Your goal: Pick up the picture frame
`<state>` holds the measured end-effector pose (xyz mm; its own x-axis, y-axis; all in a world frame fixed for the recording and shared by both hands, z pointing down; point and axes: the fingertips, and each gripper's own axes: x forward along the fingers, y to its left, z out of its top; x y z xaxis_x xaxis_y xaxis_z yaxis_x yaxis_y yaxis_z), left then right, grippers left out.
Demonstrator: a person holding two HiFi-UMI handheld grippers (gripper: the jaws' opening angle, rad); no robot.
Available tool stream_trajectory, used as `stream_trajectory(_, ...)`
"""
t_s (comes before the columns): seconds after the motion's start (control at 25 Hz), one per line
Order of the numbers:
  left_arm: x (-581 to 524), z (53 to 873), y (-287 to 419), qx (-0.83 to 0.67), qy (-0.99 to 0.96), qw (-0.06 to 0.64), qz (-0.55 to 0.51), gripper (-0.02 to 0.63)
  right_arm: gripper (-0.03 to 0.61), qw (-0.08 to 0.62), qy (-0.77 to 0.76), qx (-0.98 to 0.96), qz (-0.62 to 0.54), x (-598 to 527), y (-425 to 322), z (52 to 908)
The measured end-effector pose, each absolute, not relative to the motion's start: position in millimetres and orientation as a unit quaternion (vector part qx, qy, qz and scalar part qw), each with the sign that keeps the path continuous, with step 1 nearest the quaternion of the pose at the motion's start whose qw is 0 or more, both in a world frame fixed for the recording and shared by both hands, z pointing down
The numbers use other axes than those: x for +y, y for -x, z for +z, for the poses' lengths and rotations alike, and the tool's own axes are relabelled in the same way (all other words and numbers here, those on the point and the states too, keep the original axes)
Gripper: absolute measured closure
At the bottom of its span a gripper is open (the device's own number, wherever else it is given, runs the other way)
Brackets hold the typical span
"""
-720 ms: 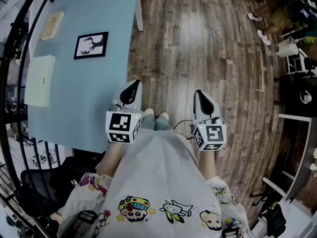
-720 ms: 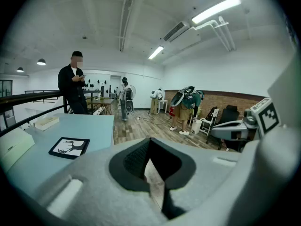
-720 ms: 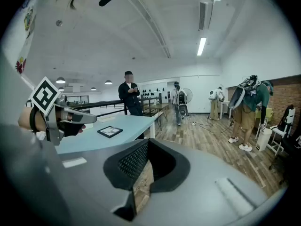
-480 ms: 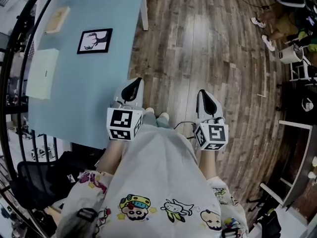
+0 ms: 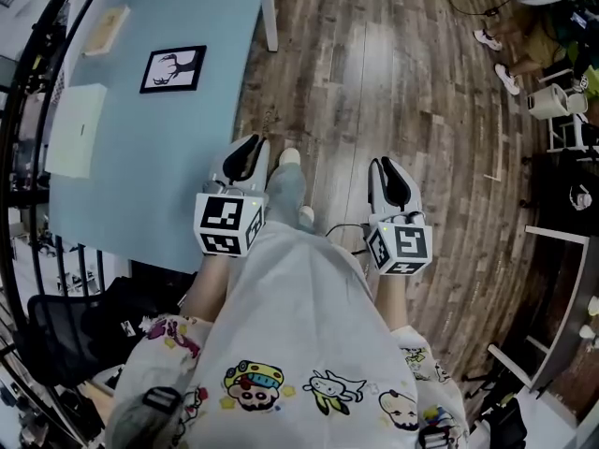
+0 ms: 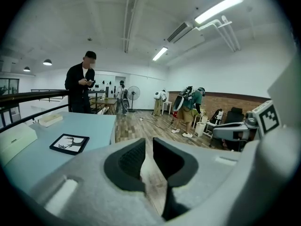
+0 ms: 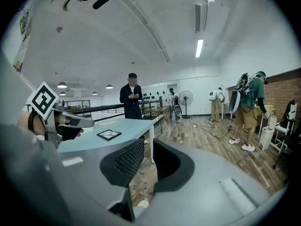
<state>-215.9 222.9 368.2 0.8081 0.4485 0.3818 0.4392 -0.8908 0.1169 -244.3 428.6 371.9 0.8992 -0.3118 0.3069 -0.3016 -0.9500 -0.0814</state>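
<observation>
1. Left gripper (image 5: 248, 150) is empty, its jaws slightly parted, by the blue table's (image 5: 140, 185) near edge. The picture frame (image 5: 173, 69) lies flat farther up the table, well apart.
2. Right gripper (image 5: 384, 165) is also parted and empty, over the floor (image 5: 421, 82).
3. This looks like the approach step. The next move calls for a reach forward and left to the frame.
4. Since the earlier frame, one foot (image 5: 290, 157) has stepped forward between the grippers.

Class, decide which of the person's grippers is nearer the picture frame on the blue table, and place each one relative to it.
Left. The left gripper is by the edge of the table, short of the picture frame; the right gripper is farther off, over the wooden floor.
</observation>
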Motion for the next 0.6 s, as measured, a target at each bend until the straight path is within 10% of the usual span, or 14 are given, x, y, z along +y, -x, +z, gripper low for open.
stream_trajectory(0.6,238,383,163,0.237,-0.947,0.023,0.217,0.538,0.474,0.026,0.971,0.170,-0.167,439,192,382)
